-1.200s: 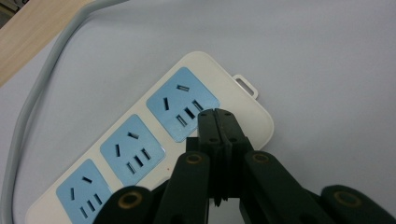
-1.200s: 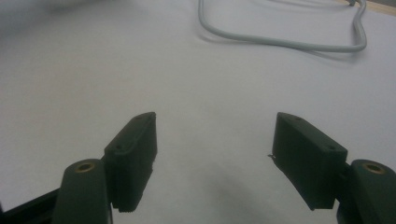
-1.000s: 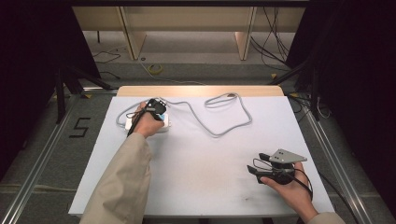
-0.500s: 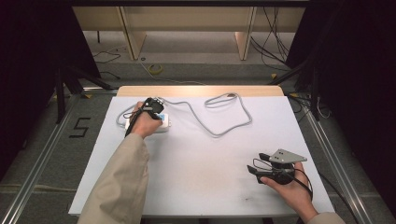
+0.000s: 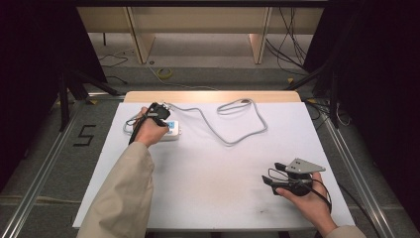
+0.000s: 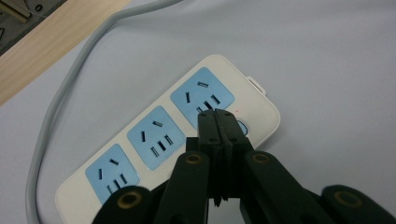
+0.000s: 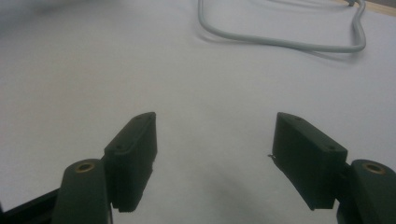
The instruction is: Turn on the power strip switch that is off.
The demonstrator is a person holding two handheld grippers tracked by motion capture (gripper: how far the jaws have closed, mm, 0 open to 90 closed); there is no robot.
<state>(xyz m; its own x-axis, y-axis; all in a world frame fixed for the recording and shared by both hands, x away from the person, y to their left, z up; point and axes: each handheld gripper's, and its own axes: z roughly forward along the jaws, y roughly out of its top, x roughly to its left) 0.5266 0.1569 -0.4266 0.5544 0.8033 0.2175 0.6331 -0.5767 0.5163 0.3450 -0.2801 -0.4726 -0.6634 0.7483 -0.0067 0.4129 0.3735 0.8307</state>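
Observation:
A white power strip (image 6: 154,140) with three blue socket faces lies on the white table sheet at the back left (image 5: 171,130). My left gripper (image 6: 217,114) is shut, its two jaws pressed flat together with nothing between them, and its tips sit right over the strip's end near a small switch. In the high view the left gripper (image 5: 157,110) points down onto the strip. The strip's grey cable (image 5: 233,124) loops across the back of the table. My right gripper (image 5: 273,173) rests in a hand at the front right, its jaws wide apart and empty (image 7: 215,158).
The white sheet (image 5: 213,183) covers the table, with a bare wooden strip (image 5: 213,96) along the far edge. Cable loops (image 7: 280,42) lie ahead of the right gripper. Metal rails and floor cables run beside and beyond the table.
The left hand has shifted very slightly over the power strip. The right hand and the cable have not moved.

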